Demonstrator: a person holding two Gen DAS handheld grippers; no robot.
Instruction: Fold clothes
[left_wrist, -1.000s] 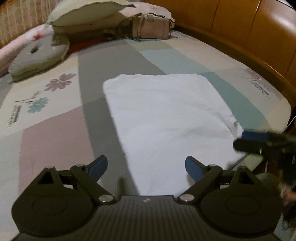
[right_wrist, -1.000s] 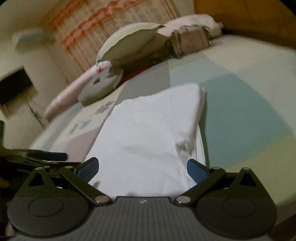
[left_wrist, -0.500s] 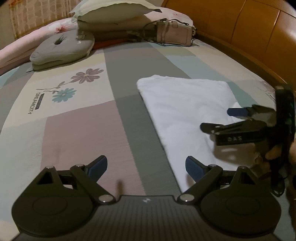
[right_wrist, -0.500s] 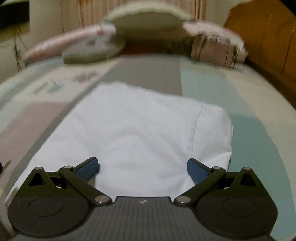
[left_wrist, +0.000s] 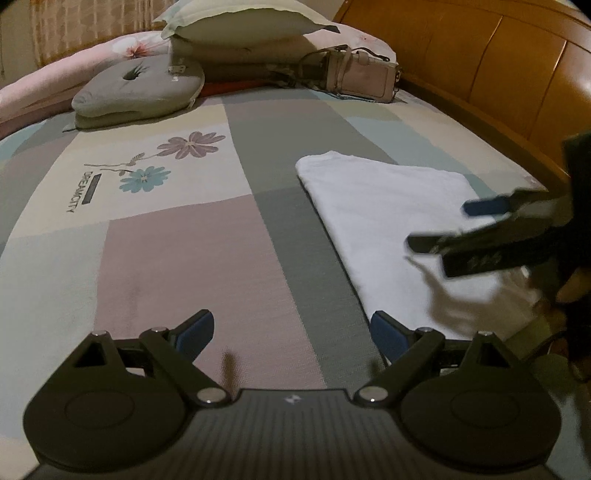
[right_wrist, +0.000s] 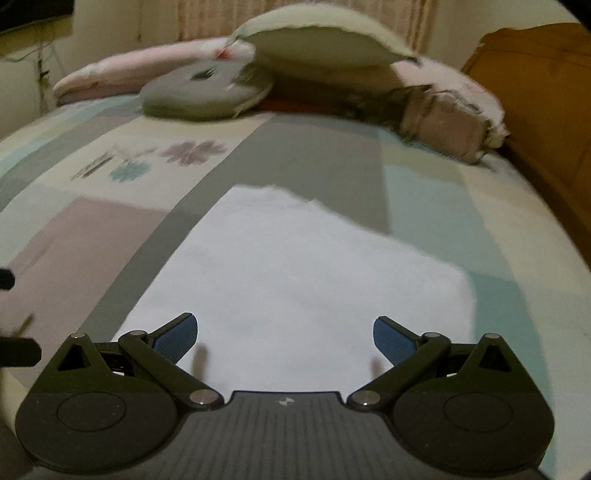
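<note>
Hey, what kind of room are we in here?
Most likely a bedroom. The white folded garment lies on a bed with a patchwork flowered bedspread, pillows are piled at its far end, and a wooden headboard runs along one side.

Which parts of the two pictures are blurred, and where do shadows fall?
Left wrist view: right gripper smeared by motion, casting a shadow on the white folded garment. Right wrist view: pillows and handbag blurred, bedspread soft.
</note>
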